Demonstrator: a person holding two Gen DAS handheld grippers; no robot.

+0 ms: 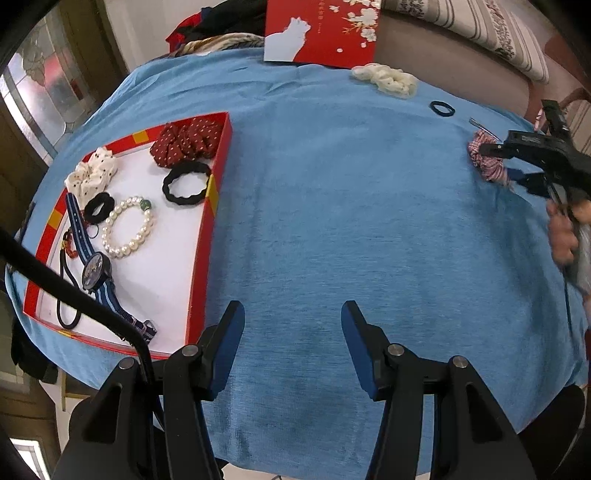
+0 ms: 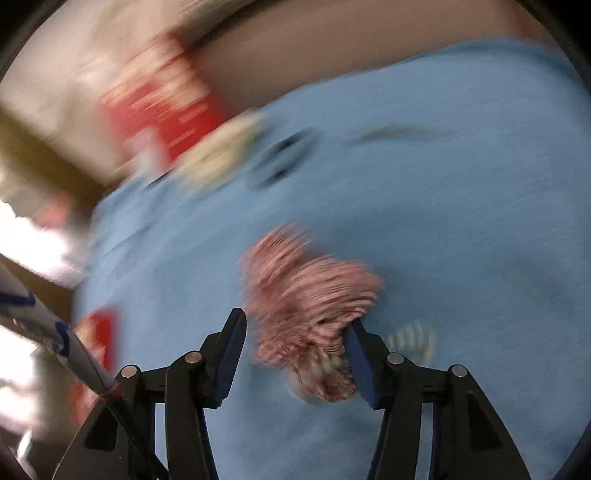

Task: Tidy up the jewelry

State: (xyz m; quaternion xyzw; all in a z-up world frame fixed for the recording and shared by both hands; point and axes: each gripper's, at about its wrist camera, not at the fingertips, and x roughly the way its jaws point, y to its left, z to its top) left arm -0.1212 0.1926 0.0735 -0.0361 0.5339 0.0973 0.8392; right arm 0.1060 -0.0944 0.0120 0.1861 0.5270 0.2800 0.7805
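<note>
Fingers of the left gripper (image 1: pixel 292 347) are standing wide apart with nothing between them, hovering over the blue cloth-covered table (image 1: pixel 332 229). Fingers of the right gripper (image 2: pixel 295 350) are also spread; the pink-and-white striped fabric scrunchie (image 2: pixel 310 306) is lying between and just ahead of them, against the right finger's inner face, but heavy motion blur makes it impossible to tell whether they are pinching it.

Left of the left fingers, the shallow red cardboard tray with a white floor (image 1: pixel 201 258) is holding a dark red dotted scrunchie (image 1: pixel 186 142), a white dotted scrunchie (image 1: pixel 92 175), a wavy black hair tie (image 1: pixel 186 182), a small black hair tie (image 1: pixel 99 208), a white pearl bracelet with a green bead (image 1: pixel 129 227), a wristwatch on a blue striped strap (image 1: pixel 96 271) and a thin black elastic loop (image 1: pixel 66 295).

Far ahead of the left fingers, a red box lid printed with a white cat and blossoms (image 1: pixel 321 29) is standing; its small writing is too fine to read. Near it are lying a cream lace scrunchie (image 1: pixel 386 79) and a thin dark elastic ring (image 1: pixel 442 108).

Only the left wrist view is showing the tray contents sharply, plus the right gripper (image 1: pixel 506 162) from outside with the striped scrunchie (image 1: pixel 485 162) at its tips. Only the right wrist view is showing the gap between the right fingers; everything there is smeared.
</note>
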